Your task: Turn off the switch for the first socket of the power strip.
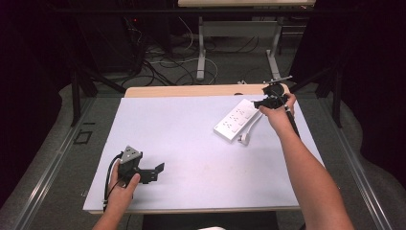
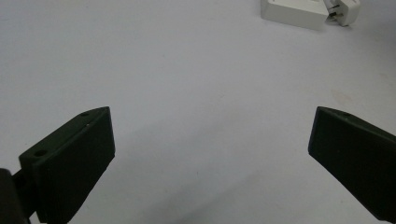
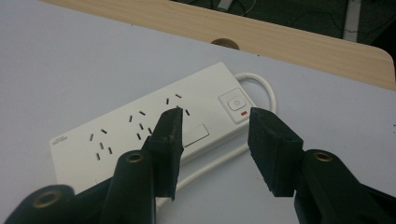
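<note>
Right gripper (image 3: 215, 140) hovers part-open, seemingly gripping nothing, over power strip (image 3: 154, 126); left gripper (image 2: 210, 158) gapes, unladen.

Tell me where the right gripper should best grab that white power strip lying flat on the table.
Probably across the narrow width of the power strip, near the switch end, coming down from above: it lies flat and its long sides are straight and parallel. The right gripper hovers there, jaws apart.

Bare forearms, no sleeves. Black left tongs (image 1: 154, 173) – grey three-cornered plate on top, black cable looping off the back. Black right tongs (image 3: 215, 149) – blocky wedge jaws, brass-ringed screw holes behind.
</note>
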### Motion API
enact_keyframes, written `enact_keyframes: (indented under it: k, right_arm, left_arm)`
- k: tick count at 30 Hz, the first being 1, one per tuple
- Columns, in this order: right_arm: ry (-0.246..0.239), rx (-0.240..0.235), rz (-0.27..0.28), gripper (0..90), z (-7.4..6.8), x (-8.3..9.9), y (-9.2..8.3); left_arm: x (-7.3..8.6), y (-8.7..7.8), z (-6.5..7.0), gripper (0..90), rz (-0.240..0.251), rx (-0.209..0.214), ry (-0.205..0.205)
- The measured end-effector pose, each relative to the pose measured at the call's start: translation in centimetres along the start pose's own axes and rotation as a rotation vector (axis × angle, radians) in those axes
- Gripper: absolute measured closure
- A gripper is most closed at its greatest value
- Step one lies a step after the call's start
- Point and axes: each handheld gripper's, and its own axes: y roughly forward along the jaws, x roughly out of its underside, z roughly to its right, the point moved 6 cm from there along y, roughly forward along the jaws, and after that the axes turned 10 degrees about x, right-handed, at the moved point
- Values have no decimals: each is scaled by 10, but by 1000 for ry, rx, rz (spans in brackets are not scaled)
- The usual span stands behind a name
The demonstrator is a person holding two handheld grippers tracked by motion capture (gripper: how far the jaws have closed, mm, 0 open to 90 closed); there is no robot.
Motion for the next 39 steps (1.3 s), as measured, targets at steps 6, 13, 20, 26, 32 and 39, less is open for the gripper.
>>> enact_keyframes:
  k: [6, 13, 20, 26, 32, 39]
  right_arm:
    - [0, 1, -15, 627, 1, 1, 7]
    - [6, -10, -20, 699, -2, 2, 14]
    - [27, -19, -33, 779, -4, 4, 20]
    - [43, -22, -42, 849, -4, 5, 25]
    - [37, -21, -41, 900, -7, 6, 31]
    - [21, -21, -58, 900, -11, 9, 38]
  left_arm:
    - [0, 0, 0, 4, 0, 1, 1]
    - [0, 0, 0, 4, 0, 2, 2]
    - [0, 1, -2, 4, 6, -9, 15]
    - [0, 2, -1, 5, 9, -2, 0]
    - [0, 2, -1, 5, 10, -1, -2]
    - [1, 2, -2, 5, 6, 0, 4]
